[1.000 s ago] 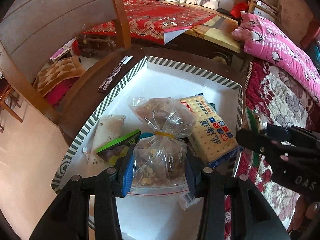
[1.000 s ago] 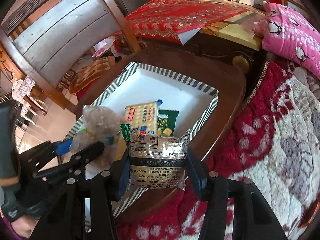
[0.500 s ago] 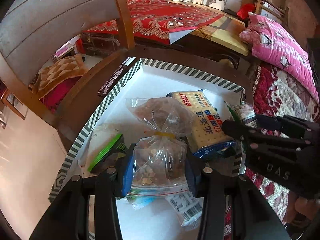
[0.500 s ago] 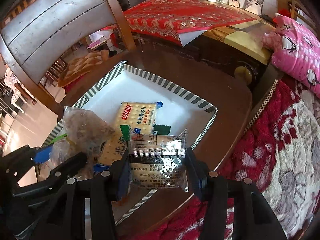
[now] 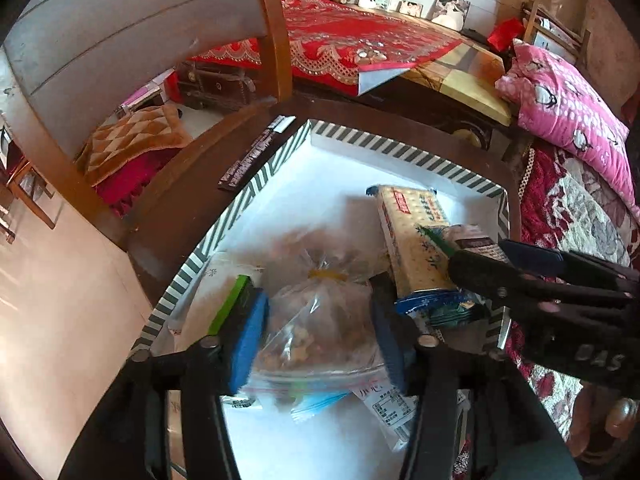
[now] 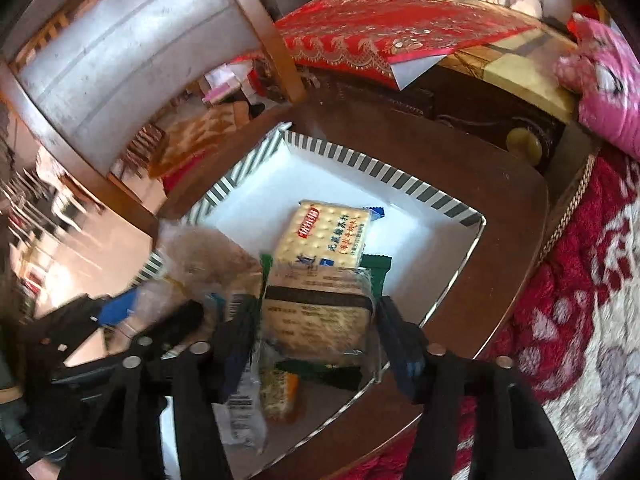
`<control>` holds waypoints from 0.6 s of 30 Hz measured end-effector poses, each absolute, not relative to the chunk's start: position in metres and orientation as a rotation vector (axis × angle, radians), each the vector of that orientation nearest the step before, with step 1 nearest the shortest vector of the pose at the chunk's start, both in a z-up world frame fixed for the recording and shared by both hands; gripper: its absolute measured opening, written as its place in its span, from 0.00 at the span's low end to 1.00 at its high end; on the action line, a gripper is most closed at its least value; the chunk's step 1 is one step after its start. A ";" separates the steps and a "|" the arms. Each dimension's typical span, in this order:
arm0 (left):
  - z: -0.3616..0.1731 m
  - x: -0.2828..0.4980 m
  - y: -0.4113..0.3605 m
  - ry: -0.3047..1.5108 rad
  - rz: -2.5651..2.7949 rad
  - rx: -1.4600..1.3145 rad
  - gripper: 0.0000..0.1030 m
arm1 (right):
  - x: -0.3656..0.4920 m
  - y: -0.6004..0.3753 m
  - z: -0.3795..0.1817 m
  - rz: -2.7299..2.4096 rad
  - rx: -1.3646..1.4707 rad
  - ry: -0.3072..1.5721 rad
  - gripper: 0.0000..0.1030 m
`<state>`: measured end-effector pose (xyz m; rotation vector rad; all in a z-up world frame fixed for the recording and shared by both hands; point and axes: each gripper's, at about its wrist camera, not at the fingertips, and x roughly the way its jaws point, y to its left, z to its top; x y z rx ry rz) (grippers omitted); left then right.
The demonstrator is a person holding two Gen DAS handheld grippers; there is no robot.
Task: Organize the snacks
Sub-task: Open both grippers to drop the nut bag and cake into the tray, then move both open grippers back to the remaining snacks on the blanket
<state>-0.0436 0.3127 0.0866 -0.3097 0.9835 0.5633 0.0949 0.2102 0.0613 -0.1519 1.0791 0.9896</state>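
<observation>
Along the worktop's (image 5: 188,216) left edge, a striped-rimmed box (image 5: 256,184) is seen; its far half lies bare. The left hand-held gripper (image 5: 316,332) has just been opening, a clear bag of snacks (image 5: 320,320) loose between spread jaws. The cracker pack (image 6: 324,236) points its long axis toward the far corner. The right hand-held gripper (image 6: 320,332) has likewise been opening around a silver packet (image 6: 320,312) near the box's right wall.

We see the clear snack bag (image 6: 192,264) only as a blur, and the cracker pack (image 5: 416,244) partly hidden behind the right gripper (image 5: 480,260).
</observation>
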 end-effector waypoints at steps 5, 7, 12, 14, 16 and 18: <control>0.102 -0.054 0.308 0.934 0.597 -0.285 0.77 | 0.091 0.190 0.067 0.978 -0.083 1.100 0.69; 0.108 -0.057 0.304 0.917 0.589 -0.285 0.80 | 0.087 0.173 0.072 0.972 -0.046 1.100 0.69; 0.117 -0.055 0.280 0.893 0.549 -0.264 0.81 | 0.076 0.123 0.081 0.921 -0.005 1.070 0.69; 0.119 -0.052 0.267 0.892 0.525 -0.245 0.81 | 0.071 0.101 0.082 0.888 0.016 1.079 0.69; 0.124 -0.048 0.248 0.877 0.480 -0.230 0.81 | 0.062 0.077 0.085 0.871 0.012 1.066 0.69; 0.126 -0.042 0.229 0.870 0.437 -0.211 0.84 | 0.053 0.058 0.088 0.842 -0.013 1.040 0.69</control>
